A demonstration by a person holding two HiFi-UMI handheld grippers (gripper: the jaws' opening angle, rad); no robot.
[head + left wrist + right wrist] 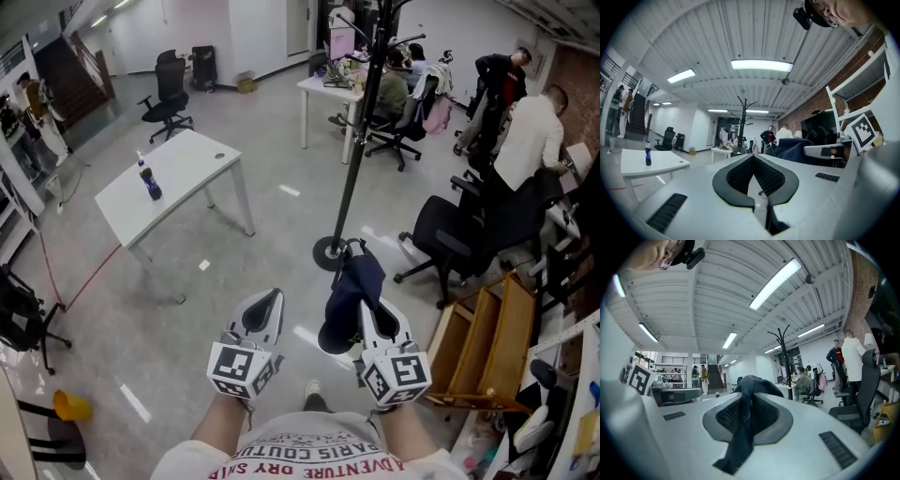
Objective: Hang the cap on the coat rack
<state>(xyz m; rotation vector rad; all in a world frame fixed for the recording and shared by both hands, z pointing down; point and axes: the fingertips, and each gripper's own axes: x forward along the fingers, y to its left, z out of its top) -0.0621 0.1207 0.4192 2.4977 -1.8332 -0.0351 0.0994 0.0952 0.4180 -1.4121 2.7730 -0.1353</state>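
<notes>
A dark navy cap (352,291) hangs from my right gripper (367,311), whose jaws are shut on its fabric; the same cap (746,416) runs between the jaws in the right gripper view. My left gripper (264,309) is held beside it, shut and empty, its black pads (740,180) pressed together. The black coat rack (361,122) stands ahead on the floor, its round base (328,253) just beyond the cap. The rack's branching top (782,341) shows in the right gripper view and, far off, the same rack (742,117) in the left gripper view.
A white table (169,183) with a bottle (148,180) stands to the left. Black office chairs (464,234) and a wooden crate (487,342) are at the right. People (530,131) work at desks further back. A yellow object (70,406) lies on the floor at the lower left.
</notes>
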